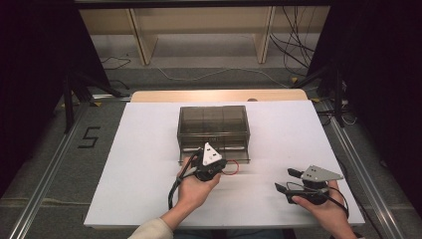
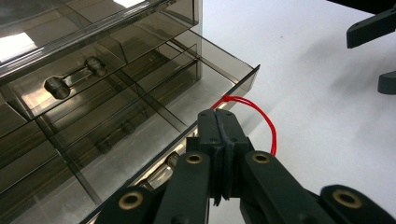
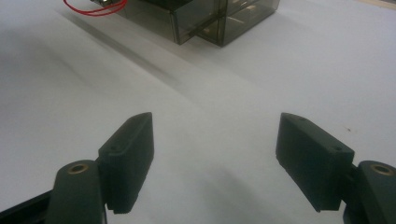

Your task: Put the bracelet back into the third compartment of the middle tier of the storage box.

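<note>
A smoky see-through drawer box (image 1: 214,122) stands in the middle of the white table (image 1: 139,164). Its lower drawer (image 2: 243,81) is pulled partway out and shows divided compartments. A red string loop (image 2: 270,126) hangs at the drawer's front edge. My left gripper (image 2: 223,122) is shut, and the string comes out at its tips. From above, that gripper (image 1: 211,162) sits right at the drawer front with the red loop (image 1: 231,169) beside it. My right gripper (image 3: 224,158) stands open over bare table, off to the right (image 1: 284,179) and apart from the box (image 3: 224,18).
Wooden shelving (image 1: 199,30) and loose cables (image 1: 293,45) lie on the floor beyond the table's far edge. Dark stands flank the table. The right gripper's fingers (image 2: 371,28) show at the far right of the left gripper view.
</note>
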### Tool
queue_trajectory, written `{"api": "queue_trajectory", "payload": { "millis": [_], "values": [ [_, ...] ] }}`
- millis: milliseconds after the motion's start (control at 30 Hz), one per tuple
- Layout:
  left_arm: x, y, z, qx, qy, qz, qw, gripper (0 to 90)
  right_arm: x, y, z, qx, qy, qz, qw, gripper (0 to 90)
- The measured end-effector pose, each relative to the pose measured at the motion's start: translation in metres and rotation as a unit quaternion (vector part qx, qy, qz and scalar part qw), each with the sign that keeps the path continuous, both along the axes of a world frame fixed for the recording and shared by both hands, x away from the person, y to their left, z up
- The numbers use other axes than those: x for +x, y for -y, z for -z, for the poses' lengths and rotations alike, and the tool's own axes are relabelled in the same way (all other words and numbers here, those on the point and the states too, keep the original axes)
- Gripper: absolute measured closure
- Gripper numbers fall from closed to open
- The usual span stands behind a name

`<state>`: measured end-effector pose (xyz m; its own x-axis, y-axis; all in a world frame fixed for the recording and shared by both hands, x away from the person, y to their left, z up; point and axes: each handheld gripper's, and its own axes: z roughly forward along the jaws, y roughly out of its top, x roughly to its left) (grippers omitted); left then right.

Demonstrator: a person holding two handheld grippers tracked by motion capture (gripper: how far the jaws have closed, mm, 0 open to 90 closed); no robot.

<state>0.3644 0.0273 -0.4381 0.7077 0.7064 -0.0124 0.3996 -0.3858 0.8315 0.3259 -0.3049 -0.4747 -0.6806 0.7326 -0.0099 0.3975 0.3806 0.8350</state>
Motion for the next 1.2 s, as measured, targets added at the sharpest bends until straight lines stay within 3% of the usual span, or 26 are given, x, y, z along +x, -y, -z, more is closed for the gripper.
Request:
{"api": "queue_trajectory", "payload": {
  "millis": [1200],
  "values": [
    [0.011,0.003,-0.009,-0.002,0.001,-0.004,1.0,89.7,0.0,0.0,-0.001,-0.001,0.002,0.002,1.0,28.5]
  ]
}}
